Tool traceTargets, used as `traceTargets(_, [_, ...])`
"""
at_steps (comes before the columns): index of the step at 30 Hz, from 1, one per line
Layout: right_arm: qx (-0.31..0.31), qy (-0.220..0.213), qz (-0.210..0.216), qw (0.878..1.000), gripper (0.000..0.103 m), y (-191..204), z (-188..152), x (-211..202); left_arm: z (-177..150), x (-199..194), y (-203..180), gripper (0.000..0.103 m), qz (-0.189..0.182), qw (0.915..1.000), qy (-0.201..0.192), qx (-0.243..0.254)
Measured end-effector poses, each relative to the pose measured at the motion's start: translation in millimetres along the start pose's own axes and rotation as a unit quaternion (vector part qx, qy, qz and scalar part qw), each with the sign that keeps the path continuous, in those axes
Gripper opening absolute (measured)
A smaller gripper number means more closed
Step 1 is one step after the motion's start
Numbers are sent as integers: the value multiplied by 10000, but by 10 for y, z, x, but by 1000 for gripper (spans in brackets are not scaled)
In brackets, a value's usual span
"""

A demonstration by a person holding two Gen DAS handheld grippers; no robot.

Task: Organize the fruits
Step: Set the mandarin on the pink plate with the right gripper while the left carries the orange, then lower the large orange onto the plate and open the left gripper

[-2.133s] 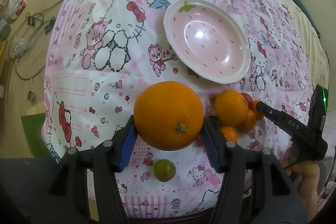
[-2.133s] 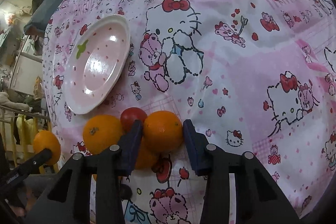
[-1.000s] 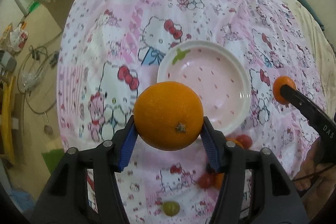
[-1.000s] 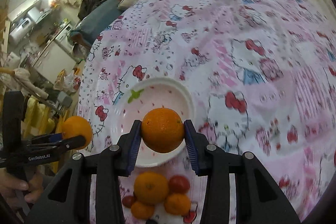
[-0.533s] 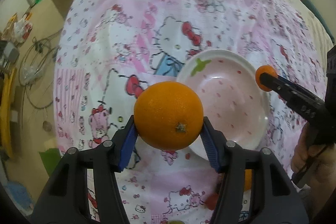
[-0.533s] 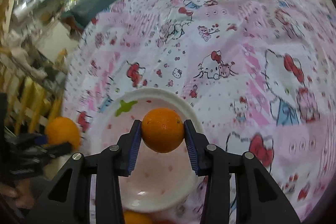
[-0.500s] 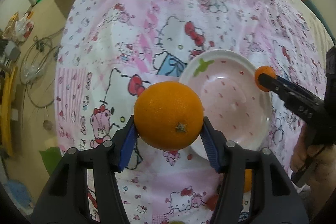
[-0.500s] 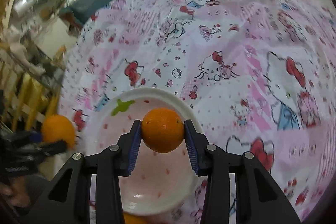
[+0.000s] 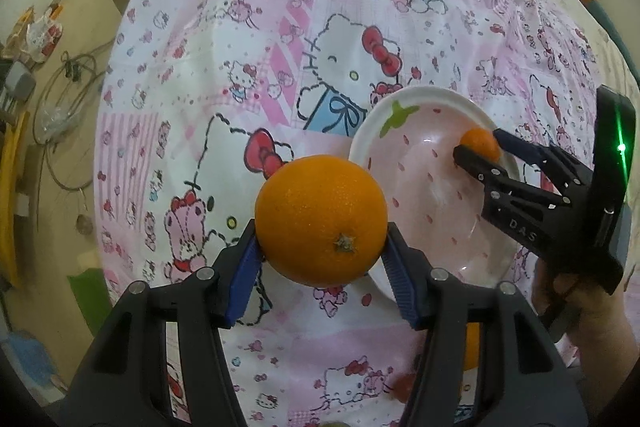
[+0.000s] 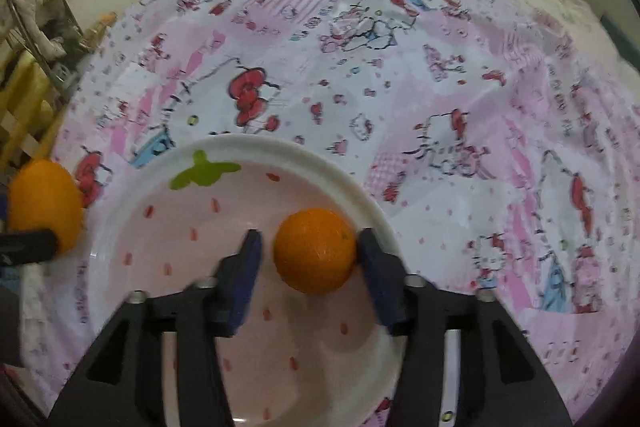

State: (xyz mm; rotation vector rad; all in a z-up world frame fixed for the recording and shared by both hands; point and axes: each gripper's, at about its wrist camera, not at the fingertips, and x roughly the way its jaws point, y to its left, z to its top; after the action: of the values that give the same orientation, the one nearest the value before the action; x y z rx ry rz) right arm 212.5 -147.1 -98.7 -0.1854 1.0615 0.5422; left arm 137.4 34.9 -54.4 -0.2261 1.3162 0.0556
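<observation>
**Two oranges at the strawberry plate**

Over the pink cartoon-print cloth [image 9: 248, 75], just off the plate's left rim, the left gripper [image 9: 320, 259] holds a large orange [image 9: 321, 220] pinched between its blue pads, stem end facing the camera, raised above the cloth. Beside it to the right lies the white-rimmed pink plate [image 9: 404, 131], with a green leaf mark on its far-left rim and red dashes across its bowl. Farther right, inside the plate near its far-right rim, sits a small orange [image 10: 315, 251]. The right gripper [image 10: 310, 259] brackets it with its jaws spread a little: a clear gap shows on the left pad's side, while the right pad [image 10: 378, 275] is at or almost at the peel. More fruit shows dimly off the plate's near edge, mostly hidden behind the left gripper.
</observation>
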Motion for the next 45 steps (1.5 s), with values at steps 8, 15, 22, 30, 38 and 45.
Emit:
traceTargets(8, [624,-151,261,9976,73,-159,34,-265,36,7,-102,55,-43,9999,-163,31])
traceTargets(15, [1312,-324,267,9905,73,-337,66,-809,274,181,-406,55,-317,9989,-263,244])
traceTargets(22, [1802,-402,308,9823,73,-544,-203,-1176,341,363,-727,55,-494,9965,-192,640])
traceTargets(30, [2489,-386,221,9675,73,-767,-661,-1382,358,653,-769,55,-224,9979,28,603])
traceTargets(38, [2671,-313,131,9631,76,-859,-936,-1285,393,687,-756,58,-248,9975,-77,653])
traceTargets(45, [2683,-546,156,9617,76,-897,-886,-1361,362,615,-824,95,-48,9963,-257,817])
